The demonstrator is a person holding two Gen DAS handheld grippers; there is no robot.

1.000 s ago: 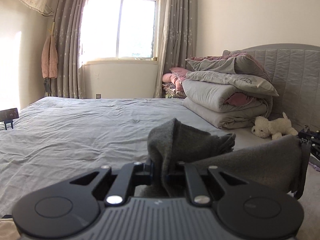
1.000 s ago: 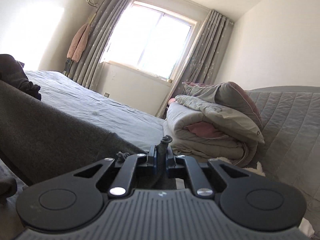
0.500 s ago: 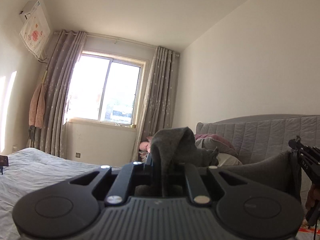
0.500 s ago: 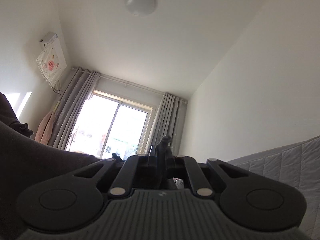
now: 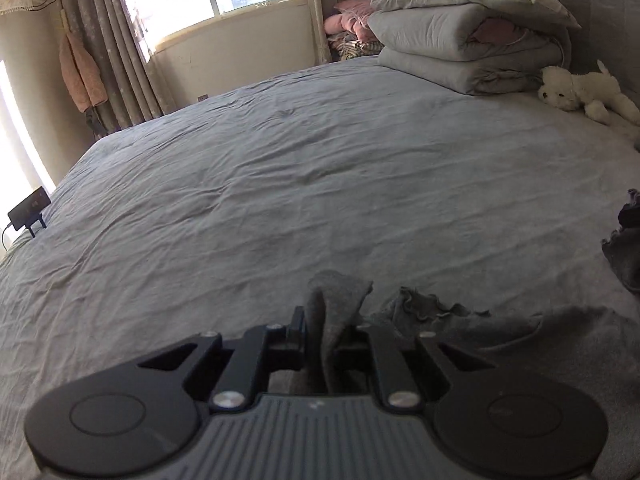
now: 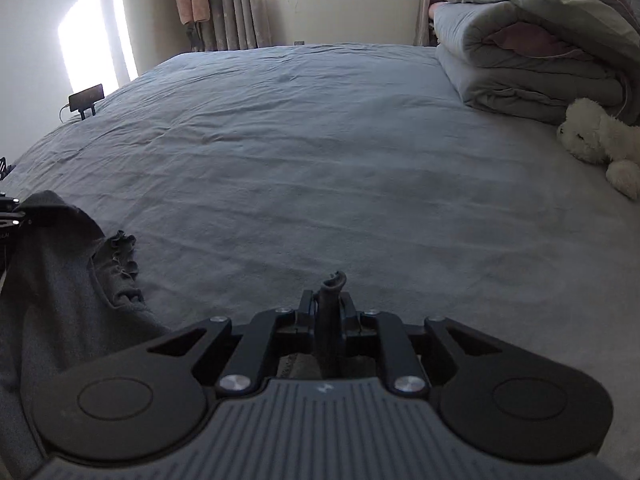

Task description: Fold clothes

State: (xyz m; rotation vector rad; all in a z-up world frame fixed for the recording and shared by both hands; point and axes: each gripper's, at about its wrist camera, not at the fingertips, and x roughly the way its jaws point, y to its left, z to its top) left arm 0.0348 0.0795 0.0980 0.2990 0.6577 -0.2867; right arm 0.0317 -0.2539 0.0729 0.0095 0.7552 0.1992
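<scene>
Low over the wrinkled grey bedsheet [image 5: 280, 168], the left gripper [image 5: 326, 332] is clamped on a bunched fold of the dark grey knit garment with a ruffled edge [image 5: 500, 332], which trails off to the right across the near part of the bed. Farther back sit a folded grey quilt stack [image 5: 460, 48] and a white plush toy dog [image 5: 580, 90]; a small black device on a stand [image 5: 28, 210] sits at the left edge.

From the right wrist, the right gripper [image 6: 328, 312] has a thin dark strip of the garment [image 6: 60, 280] between its fingers while the jaws are opening. The rest of it lies heaped at the left.
</scene>
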